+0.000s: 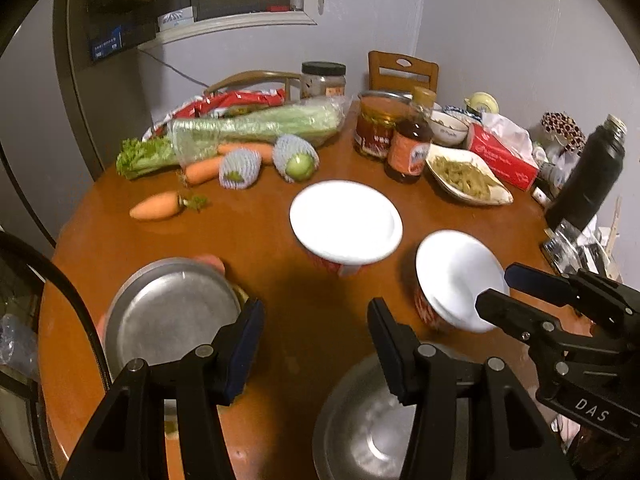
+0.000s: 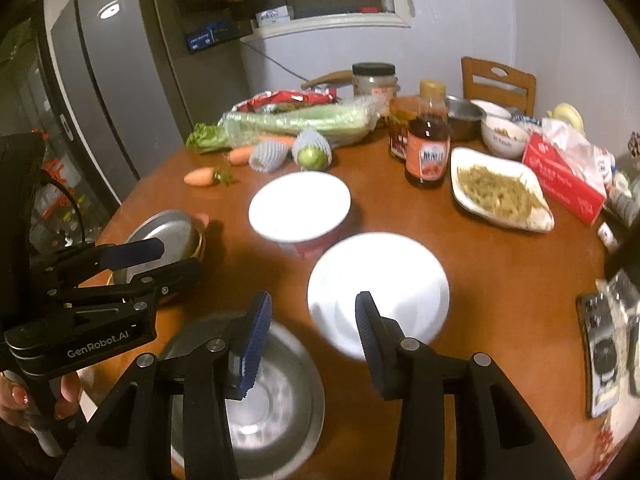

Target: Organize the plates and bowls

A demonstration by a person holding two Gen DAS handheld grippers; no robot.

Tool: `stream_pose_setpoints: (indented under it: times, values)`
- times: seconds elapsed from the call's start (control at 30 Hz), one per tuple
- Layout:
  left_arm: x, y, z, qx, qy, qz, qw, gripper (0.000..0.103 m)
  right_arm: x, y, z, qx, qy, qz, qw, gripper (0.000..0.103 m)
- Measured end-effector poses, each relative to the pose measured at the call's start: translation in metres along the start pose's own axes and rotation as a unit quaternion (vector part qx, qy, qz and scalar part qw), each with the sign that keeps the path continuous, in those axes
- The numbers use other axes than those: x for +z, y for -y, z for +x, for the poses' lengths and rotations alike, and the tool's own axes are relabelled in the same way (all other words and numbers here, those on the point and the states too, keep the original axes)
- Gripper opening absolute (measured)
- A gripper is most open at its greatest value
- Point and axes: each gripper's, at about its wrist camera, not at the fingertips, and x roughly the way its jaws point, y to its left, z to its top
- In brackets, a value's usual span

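We look down from just above the brown table (image 1: 304,300), one camera on each hand tool. Both face the far wall (image 2: 500,12), side by side, sharing the white bowls (image 1: 346,222) and vegetables (image 2: 296,122).

A: What sits between the left gripper (image 1: 316,336) fingers?
B: Nothing; bare brown table (image 1: 280,280). A steel plate (image 1: 172,316) lies left, a steel bowl (image 1: 360,432) below, two white bowls (image 1: 346,220) beyond.
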Motion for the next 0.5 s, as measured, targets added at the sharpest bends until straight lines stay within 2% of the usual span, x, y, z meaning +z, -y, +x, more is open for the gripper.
stream_pose_setpoints:
  times: [0.2,0.37,0.5]
  values:
    - [0.031,-0.008,0.024,0.003,-0.011,-0.015,0.9998,0.055,0.031,0.003,0.017,0.002,0.006,-0.008,1.000,0.045]
    - [0.052,-0.014,0.048,0.012,-0.023,-0.025,0.9993,0.055,0.052,0.011,0.048,0.000,-0.015,-0.005,1.000,0.045]
    - [0.060,-0.024,0.072,0.015,-0.047,-0.043,0.9978,0.055,0.062,0.017,0.074,-0.001,-0.031,-0.002,1.000,0.045]
